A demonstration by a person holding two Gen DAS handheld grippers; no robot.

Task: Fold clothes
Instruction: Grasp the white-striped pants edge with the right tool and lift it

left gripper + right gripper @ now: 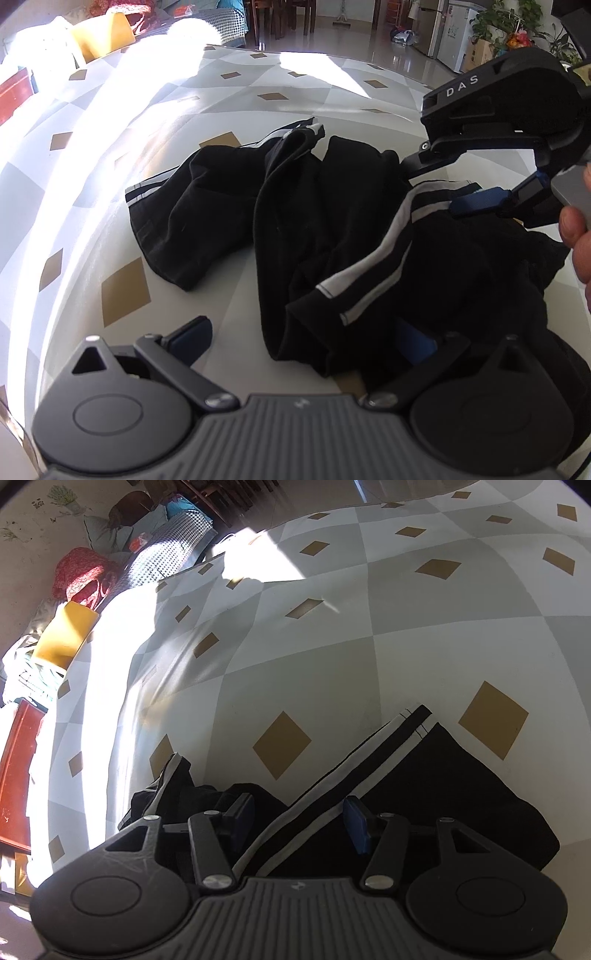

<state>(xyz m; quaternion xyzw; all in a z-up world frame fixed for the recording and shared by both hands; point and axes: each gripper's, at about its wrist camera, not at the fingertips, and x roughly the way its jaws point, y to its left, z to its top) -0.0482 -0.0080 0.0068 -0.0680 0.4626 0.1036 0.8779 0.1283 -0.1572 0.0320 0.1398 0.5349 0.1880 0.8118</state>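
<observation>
In the left wrist view, the black striped garment [332, 229] lies crumpled on the checked tablecloth [229, 92], nothing folded yet. The left gripper [310, 339] is spread wide at the garment's near hem, grasping nothing. In the right wrist view, the right gripper [299, 819] straddles the white stripes [332, 786], released.

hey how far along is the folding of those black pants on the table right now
Done: nothing looks folded; the black striped pants lie crumpled on the checkered tablecloth. In hand: the left gripper is open at the near cuff, and the right gripper is open over the white side stripe. Left: grasping, straightening the legs, then folding.
</observation>
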